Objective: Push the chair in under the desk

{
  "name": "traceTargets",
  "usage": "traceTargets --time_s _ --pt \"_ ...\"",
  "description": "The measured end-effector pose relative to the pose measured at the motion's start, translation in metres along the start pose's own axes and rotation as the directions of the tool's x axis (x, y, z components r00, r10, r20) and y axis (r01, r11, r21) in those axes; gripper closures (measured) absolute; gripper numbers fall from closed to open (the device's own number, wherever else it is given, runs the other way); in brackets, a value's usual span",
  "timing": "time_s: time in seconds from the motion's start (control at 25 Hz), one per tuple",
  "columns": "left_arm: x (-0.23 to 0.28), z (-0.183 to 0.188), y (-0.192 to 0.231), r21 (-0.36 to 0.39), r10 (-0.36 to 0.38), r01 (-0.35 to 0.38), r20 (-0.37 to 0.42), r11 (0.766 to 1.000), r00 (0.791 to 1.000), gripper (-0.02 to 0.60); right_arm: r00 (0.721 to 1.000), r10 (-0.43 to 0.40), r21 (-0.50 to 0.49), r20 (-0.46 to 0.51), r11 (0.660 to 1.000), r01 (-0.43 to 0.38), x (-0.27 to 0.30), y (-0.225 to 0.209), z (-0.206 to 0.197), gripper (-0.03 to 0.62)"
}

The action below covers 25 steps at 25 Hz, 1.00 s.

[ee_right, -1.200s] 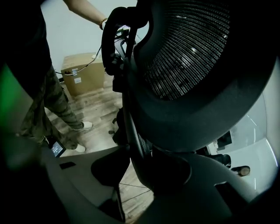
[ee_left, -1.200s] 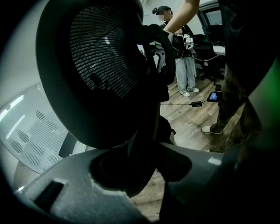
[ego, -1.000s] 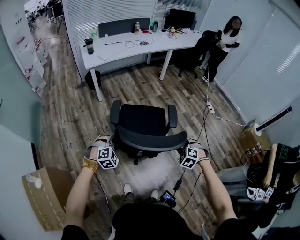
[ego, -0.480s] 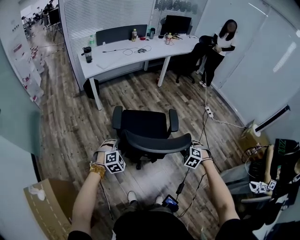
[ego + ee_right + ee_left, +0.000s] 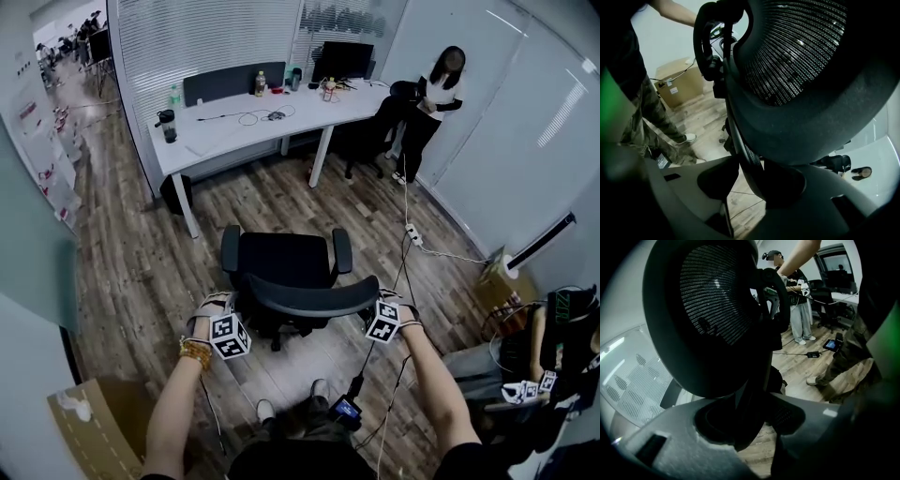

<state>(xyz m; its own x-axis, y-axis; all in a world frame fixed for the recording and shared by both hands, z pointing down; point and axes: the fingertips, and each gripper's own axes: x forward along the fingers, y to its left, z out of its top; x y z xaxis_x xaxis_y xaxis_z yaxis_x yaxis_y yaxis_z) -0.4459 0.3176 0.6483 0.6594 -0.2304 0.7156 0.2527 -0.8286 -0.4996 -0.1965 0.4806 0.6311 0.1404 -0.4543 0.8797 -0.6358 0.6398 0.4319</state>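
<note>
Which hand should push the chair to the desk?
Right, probably. The left hand-held gripper and right hand-held gripper both hold the chair, but the desk sits ahead-left, so right steers it there.

Both arms reach forward from the near edge, elbows slightly bent and forearms bare. The left arm (image 5: 176, 408) angles in from the near left, the right arm (image 5: 433, 394) from the near right. The left gripper (image 5: 234, 307) clamps the left end of the chair back (image 5: 309, 298). The right gripper (image 5: 372, 302) clamps its right end. Each pair of jaws stands wide with the rim between them. The two grippers are level and well apart.
</note>
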Motion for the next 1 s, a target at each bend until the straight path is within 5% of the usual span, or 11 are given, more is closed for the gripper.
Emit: traceTargets --time_s 1.0 --pt "0.041 0.005 0.053 -0.080 -0.010 0.006 -0.059 0.997 0.998 0.385 0.997 0.034 -0.082 0.072 0.996 -0.028 0.036 -0.074 -0.002 0.430"
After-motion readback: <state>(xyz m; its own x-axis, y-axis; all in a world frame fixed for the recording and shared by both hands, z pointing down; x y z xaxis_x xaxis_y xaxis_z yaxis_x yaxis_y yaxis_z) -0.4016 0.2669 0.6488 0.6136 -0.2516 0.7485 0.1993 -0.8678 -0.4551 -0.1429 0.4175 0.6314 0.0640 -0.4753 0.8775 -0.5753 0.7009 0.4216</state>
